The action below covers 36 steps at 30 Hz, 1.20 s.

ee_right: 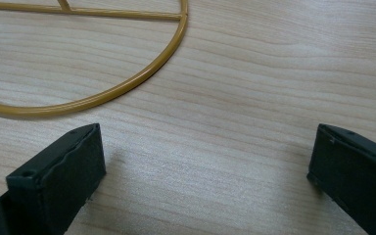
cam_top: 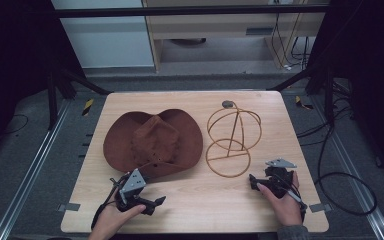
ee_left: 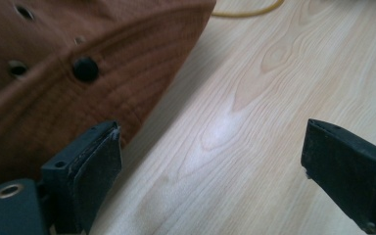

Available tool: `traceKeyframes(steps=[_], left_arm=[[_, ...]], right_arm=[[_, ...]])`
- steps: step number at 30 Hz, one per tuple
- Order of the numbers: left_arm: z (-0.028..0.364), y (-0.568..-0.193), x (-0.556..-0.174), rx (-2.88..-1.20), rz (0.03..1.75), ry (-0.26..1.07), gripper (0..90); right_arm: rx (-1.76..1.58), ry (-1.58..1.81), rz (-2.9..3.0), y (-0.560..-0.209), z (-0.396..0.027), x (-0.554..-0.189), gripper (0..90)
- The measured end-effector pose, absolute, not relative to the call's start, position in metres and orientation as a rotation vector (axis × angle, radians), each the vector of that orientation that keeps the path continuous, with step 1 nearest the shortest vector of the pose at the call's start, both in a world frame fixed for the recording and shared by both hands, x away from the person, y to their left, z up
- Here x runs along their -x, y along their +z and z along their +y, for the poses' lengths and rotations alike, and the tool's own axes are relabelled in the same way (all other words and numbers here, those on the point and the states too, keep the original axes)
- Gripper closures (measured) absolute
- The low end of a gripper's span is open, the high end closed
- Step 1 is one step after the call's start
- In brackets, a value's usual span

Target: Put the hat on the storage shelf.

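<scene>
A brown hat (cam_top: 153,142) lies left of a wire stand (cam_top: 232,142) on the table (cam_top: 190,205) (light wood). Both the left gripper (cam_top: 152,202) and the right gripper (cam_top: 260,182) gape wide, empty, on the near side.

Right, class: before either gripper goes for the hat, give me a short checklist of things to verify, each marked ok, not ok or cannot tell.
1. Left gripper jaws open: ok.
2. Right gripper jaws open: ok.
3. Hat lies flat on the table, crown up: ok.
4. Wire stand is upright beside the hat, nothing on it: ok.
5. Hat brim clear of the stand's base ring: cannot tell.
6. Stand fixed to the table: cannot tell.
</scene>
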<state>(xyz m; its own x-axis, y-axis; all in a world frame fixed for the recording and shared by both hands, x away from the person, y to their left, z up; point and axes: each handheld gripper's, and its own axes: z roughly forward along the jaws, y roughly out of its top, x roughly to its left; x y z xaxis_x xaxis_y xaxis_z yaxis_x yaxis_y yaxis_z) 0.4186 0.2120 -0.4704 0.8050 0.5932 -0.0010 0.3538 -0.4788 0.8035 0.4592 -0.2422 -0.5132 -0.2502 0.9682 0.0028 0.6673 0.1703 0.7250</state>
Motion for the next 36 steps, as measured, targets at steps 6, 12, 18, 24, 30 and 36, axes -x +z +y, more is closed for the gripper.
traceKeyframes(steps=[6,12,18,24,30,36], left_arm=[[0.210,-0.445,-0.422,-2.118,0.667,0.356,7.4],[0.205,-0.420,-0.442,-2.168,0.661,0.371,7.2],[0.203,-0.401,-0.461,-2.175,0.664,0.407,4.4],[0.201,-0.395,-0.481,-2.212,0.689,0.408,4.3],[0.205,-0.380,-0.517,-2.256,0.747,0.448,4.4],[0.207,-0.378,-0.538,-2.295,0.768,0.473,5.9]], right_arm=[[-1.540,0.856,1.987,-0.513,-0.242,-0.459,0.4],[-1.540,0.856,1.987,-0.513,-0.242,-0.459,0.4],[-1.541,0.856,1.987,-0.513,-0.242,-0.459,0.4],[-1.540,0.856,1.987,-0.513,-0.242,-0.459,0.4],[-1.535,0.858,1.993,-0.513,-0.242,-0.459,0.4],[-1.525,0.860,2.001,-0.513,-0.243,-0.459,0.4]])
